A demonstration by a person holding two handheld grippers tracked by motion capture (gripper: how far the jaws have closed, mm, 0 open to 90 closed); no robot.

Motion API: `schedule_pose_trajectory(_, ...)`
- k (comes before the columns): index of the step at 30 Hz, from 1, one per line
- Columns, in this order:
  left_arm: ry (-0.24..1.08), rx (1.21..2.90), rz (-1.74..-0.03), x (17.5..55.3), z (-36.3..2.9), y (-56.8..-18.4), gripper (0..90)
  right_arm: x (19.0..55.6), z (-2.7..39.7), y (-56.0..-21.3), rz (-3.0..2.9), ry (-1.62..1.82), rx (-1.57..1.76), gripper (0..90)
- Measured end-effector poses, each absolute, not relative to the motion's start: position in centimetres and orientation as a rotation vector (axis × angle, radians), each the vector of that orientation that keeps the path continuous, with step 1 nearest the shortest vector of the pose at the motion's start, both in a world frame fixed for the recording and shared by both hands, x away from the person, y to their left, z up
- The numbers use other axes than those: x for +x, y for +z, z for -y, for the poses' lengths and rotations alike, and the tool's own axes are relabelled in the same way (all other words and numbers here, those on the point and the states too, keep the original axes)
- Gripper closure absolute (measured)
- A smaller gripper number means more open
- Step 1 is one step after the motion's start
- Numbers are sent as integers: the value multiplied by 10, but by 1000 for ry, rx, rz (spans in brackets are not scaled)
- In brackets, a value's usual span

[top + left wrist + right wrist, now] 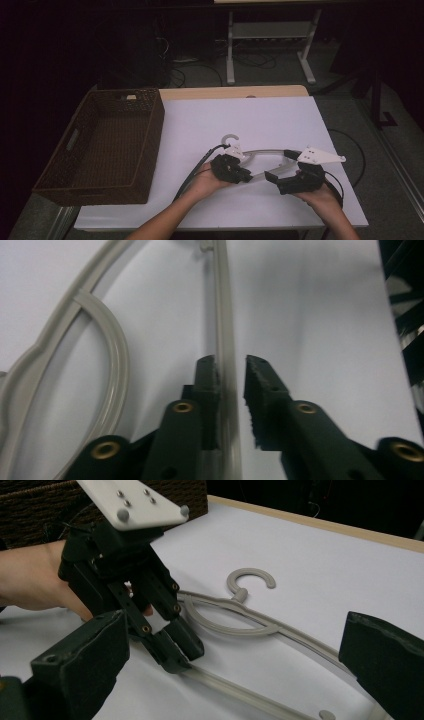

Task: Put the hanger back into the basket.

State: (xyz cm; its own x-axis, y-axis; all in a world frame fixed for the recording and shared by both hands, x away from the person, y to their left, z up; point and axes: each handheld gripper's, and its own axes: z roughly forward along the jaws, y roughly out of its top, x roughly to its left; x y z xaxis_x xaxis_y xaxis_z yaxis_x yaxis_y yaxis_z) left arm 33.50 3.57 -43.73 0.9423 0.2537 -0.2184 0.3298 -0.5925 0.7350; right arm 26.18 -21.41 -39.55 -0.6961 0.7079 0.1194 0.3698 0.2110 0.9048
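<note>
A grey plastic hanger [265,151] lies flat on the white table [260,115], its hook [230,139] pointing away from me. My left gripper [246,176] reaches over the hanger's straight lower bar [226,315]. In the left gripper view the bar runs between the jaws of my left gripper [231,372], resting against the left pad, and a gap shows at the right pad. My right gripper [281,165] is wide open at the hanger's right end. In the right gripper view the bar [240,692] passes between its spread jaws, and the left gripper [180,655] faces it.
A dark wicker basket [157,130] stands on the table's left side, with a small pale object at its far end. Cables trail from both grippers over the table. A metal table frame and more cables are on the floor beyond.
</note>
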Motion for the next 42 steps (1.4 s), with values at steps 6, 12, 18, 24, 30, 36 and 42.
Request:
schedule_pose_trajectory(6, -111, 2141, -419, 334, -58, -421, 508, 262, 214, -396, -2170, 1479, 1009, 0)
schedule_pose_trajectory(12, -47, 2063, -442, 328, -96, -406, 342, 263, 211, -394, -2189, 1463, 1027, 49)
schedule_pose_trajectory(18, 5, 2027, -485, 325, -123, -404, 234, 266, 203, -395, -2230, 1418, 1026, 132)
schedule_pose_trajectory(24, 56, 1981, -562, 326, -148, -409, 168, 267, 194, -396, -2252, 1372, 1016, 275)
schedule_pose_trajectory(30, 108, 1961, -627, 333, -153, -414, 73, 270, 182, -401, -2291, 1356, 1007, 511)
schedule_pose_trajectory(36, 147, 1929, -656, 335, -156, -414, 14, 273, 169, -414, -2364, 1301, 1002, 765)
schedule_pose_trajectory(42, 146, 1934, -660, 337, -158, -416, 13, 275, 160, -424, -2432, 1258, 992, 893)
